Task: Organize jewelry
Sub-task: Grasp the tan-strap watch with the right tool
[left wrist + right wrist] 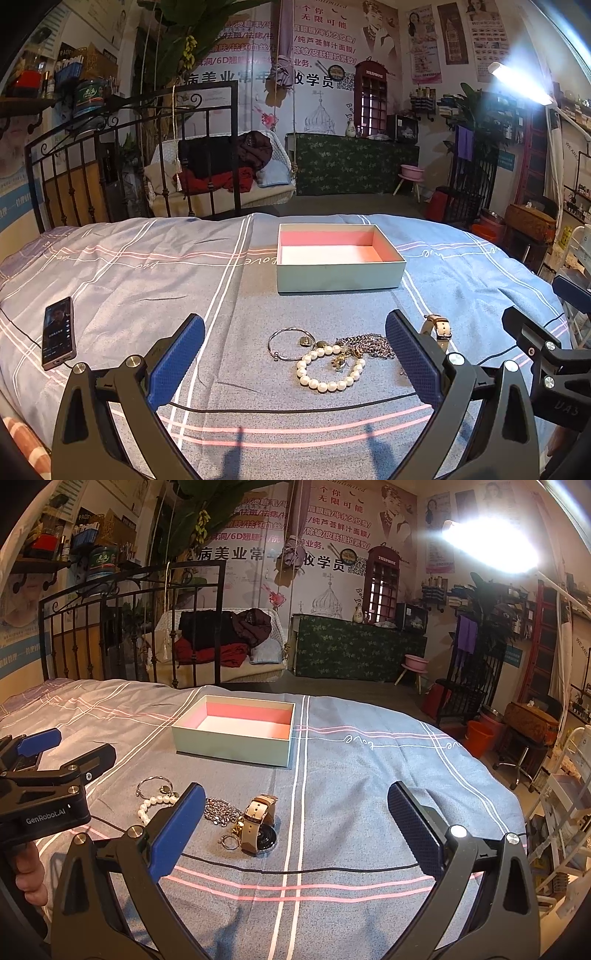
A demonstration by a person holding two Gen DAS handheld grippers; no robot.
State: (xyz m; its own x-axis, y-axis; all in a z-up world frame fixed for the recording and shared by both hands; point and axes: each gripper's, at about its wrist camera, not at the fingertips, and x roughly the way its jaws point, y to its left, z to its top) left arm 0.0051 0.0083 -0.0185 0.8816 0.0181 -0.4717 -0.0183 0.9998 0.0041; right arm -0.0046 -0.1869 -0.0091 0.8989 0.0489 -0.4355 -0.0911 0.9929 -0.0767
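Both tools hover above a bed (122,266) covered in a blue-grey sheet with white and pink stripes. The left tool (295,358) has its blue-padded fingers spread wide and grips nothing; seen from its own camera, most of the jewelry lies on the sheet between and just beyond them. A pearl bracelet (328,369) lies nearest, its loop touching a thin silver bangle (286,343) to its left that carries a small round charm. Behind the pearls a silver chain (369,343) is heaped in a pile, partly hidden by the left tool's right finger, and a small gold piece sits among the pearls, too small to identify. A wristwatch (260,825) with a beige strap lies just right of the chain, its dark round face tilted up toward the right wrist camera, with a small ring-shaped item beside it. The right tool (295,834) is likewise wide open and empty; the watch lies ahead of its left finger, and the rest of the cluster falls behind or left of that finger. Farther back on the bed, well apart from the jewelry, stands an open pale-green box (336,275) with a pink and white interior, nothing visible inside it. A smartphone (59,332) with its screen lit lies at the far left of the sheet, and a thin black cable (295,406) crosses the sheet in front of the jewelry.
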